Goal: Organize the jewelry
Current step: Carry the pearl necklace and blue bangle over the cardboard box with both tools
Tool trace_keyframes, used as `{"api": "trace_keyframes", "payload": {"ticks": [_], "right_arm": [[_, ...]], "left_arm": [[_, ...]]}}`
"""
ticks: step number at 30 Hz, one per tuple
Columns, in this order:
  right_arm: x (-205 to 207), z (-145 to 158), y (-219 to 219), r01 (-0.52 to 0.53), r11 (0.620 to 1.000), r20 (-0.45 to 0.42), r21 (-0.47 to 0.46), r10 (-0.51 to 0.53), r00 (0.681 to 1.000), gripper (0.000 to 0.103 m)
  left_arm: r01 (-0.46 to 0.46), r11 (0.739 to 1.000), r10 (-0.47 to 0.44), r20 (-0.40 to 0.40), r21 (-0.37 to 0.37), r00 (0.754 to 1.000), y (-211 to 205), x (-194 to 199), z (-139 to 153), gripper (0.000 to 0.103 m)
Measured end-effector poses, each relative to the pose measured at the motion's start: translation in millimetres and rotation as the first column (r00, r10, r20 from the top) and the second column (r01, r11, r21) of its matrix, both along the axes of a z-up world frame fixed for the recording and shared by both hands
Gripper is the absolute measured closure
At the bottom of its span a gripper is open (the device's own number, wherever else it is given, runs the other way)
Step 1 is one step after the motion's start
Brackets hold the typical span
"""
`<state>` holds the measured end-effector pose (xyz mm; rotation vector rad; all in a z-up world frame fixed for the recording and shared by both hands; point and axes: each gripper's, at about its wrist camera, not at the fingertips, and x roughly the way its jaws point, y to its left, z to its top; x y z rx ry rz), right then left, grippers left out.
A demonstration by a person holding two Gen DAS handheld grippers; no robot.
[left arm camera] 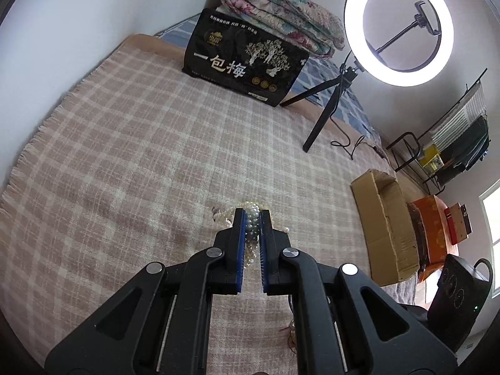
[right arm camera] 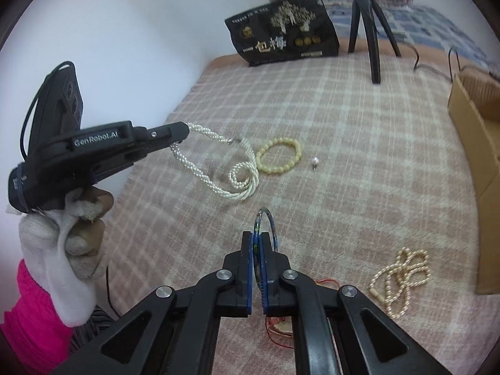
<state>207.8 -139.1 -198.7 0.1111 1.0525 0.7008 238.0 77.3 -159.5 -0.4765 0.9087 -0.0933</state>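
Note:
My left gripper [left arm camera: 252, 215] is shut on a white twisted pearl necklace [left arm camera: 252, 225]. In the right wrist view that gripper [right arm camera: 184, 132] lifts one end of the necklace [right arm camera: 240, 181] while the rest trails on the checked blanket [right arm camera: 343, 131]. My right gripper [right arm camera: 256, 237] is shut on a clear blue bangle [right arm camera: 265, 225], held upright above the blanket. A yellow bead bracelet [right arm camera: 280, 155], a single pearl pin [right arm camera: 315, 162] and a cream bead string [right arm camera: 401, 276] lie on the blanket.
An open cardboard box [right arm camera: 478, 143] stands at the right, and it shows in the left wrist view [left arm camera: 386, 225]. A black snack bag [left arm camera: 243, 59], a ring light on a tripod [left arm camera: 398, 28] and a folded quilt [left arm camera: 281, 12] stand at the back. A red-corded item [right arm camera: 281, 328] lies under my right gripper.

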Motion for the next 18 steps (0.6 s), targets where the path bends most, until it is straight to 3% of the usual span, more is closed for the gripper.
{"api": "trace_keyframes", "payload": {"ticks": [10,18], "right_arm": [[-7,32,-17,0.035,0.999,0.112,0.0,-0.035,0.993,0.102],[-8,49,-54,0.103,0.995,0.17,-0.004,-0.101,0.98,0.102]], "left_arm": [[0.053,0.998,-0.05,0.112,-0.018,0.992,-24,-11,55,0.097],[0.104,0.994,-0.101,0.158,-0.014,0.982,-56,-9,80,0.097]]}}
